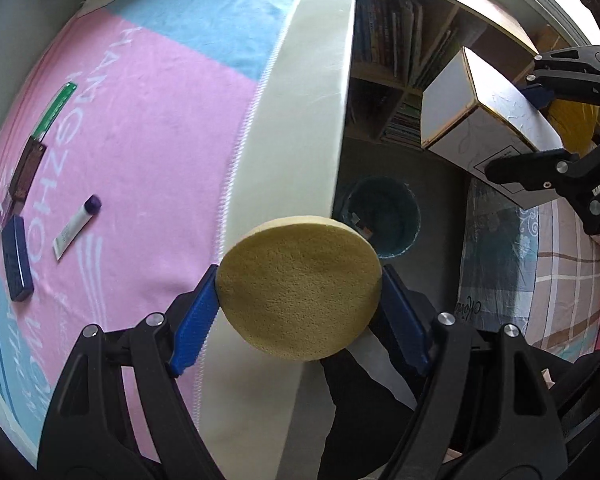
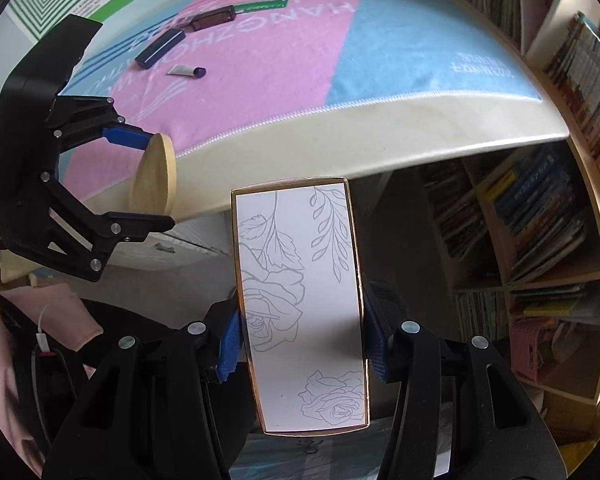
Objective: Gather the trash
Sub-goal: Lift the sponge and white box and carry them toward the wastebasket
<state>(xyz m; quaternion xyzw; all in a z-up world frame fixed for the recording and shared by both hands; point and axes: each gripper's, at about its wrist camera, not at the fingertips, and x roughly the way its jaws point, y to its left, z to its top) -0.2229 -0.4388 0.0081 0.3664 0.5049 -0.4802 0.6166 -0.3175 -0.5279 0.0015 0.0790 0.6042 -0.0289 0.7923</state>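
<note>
Two grips we see: left gripper (image 1: 299,308) jaws clenched on the yellow sponge (image 1: 300,288), right gripper (image 2: 302,340) jaws on the white box (image 2: 302,300)

The left gripper (image 1: 299,294) clamps a sponge disc (image 1: 300,290) over the table's edge (image 1: 312,120), with the bin (image 1: 384,216) on the floor beyond it. To its right, the right gripper (image 2: 302,332) grips a box (image 2: 302,300). A tube (image 1: 76,226), case (image 1: 17,258) and two wrappers lie together on the cloth (image 1: 160,120), and bookshelves (image 2: 540,200) stand past the table.
</note>
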